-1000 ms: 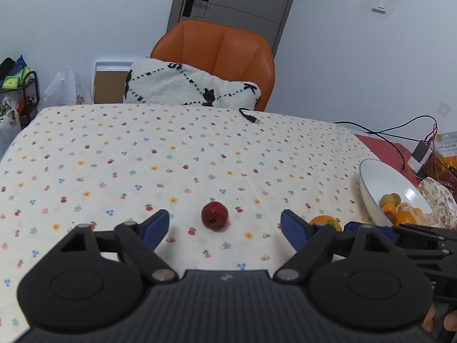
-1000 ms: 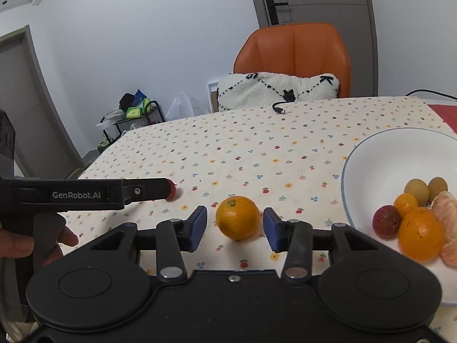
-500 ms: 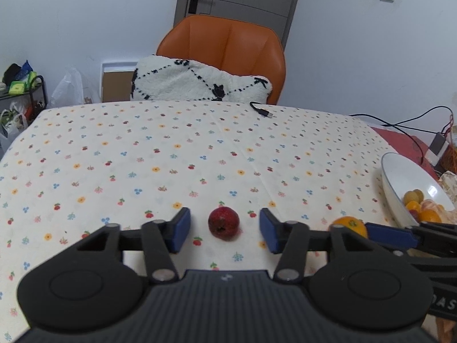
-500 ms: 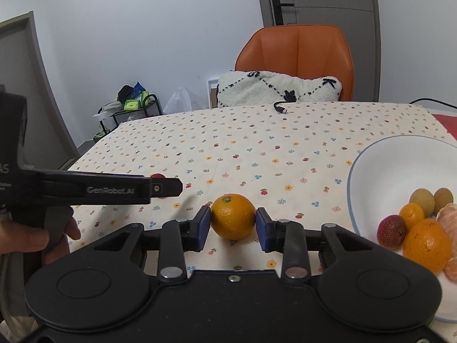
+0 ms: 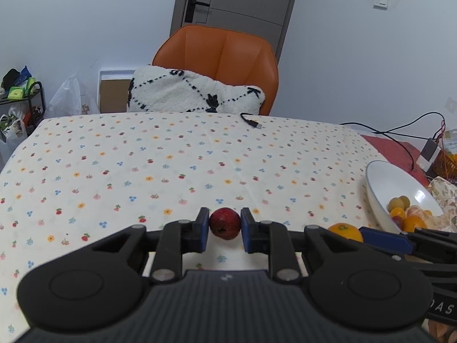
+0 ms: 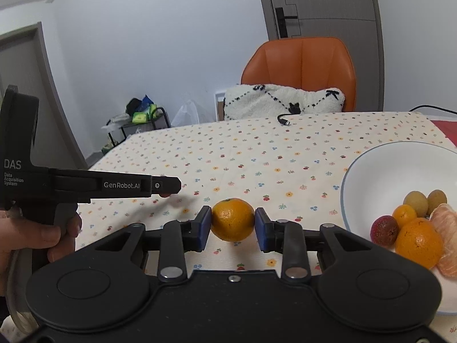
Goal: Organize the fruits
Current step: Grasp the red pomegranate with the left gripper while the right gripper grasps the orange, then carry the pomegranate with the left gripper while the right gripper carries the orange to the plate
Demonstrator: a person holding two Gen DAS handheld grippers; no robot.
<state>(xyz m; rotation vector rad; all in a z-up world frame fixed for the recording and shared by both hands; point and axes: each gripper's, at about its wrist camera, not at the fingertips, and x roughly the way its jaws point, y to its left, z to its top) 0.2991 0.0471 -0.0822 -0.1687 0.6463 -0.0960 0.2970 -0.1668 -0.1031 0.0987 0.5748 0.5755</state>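
On the flowered tablecloth lies a small dark red fruit (image 5: pixel 225 223), and my left gripper (image 5: pixel 224 231) is shut on it, both blue pads touching its sides. An orange mandarin (image 6: pixel 232 219) sits between the pads of my right gripper (image 6: pixel 232 225), which is shut on it. In the left wrist view the same mandarin (image 5: pixel 344 230) shows at the right. A white bowl (image 6: pixel 371 171) to the right holds several fruits and a peeled mandarin. The left gripper (image 6: pixel 168 185), held by a hand, reaches in from the left in the right wrist view.
An orange chair (image 5: pixel 220 54) with a white pillow (image 5: pixel 194 91) stands behind the table's far edge. A USB cable end (image 5: pixel 252 123) lies at the far edge. Cables and a red cloth (image 5: pixel 400 148) lie at the right, beyond the bowl.
The left gripper's jaws closed from wide apart onto the red fruit. The right gripper's jaws closed onto the mandarin. Both hands stayed nearly in place.
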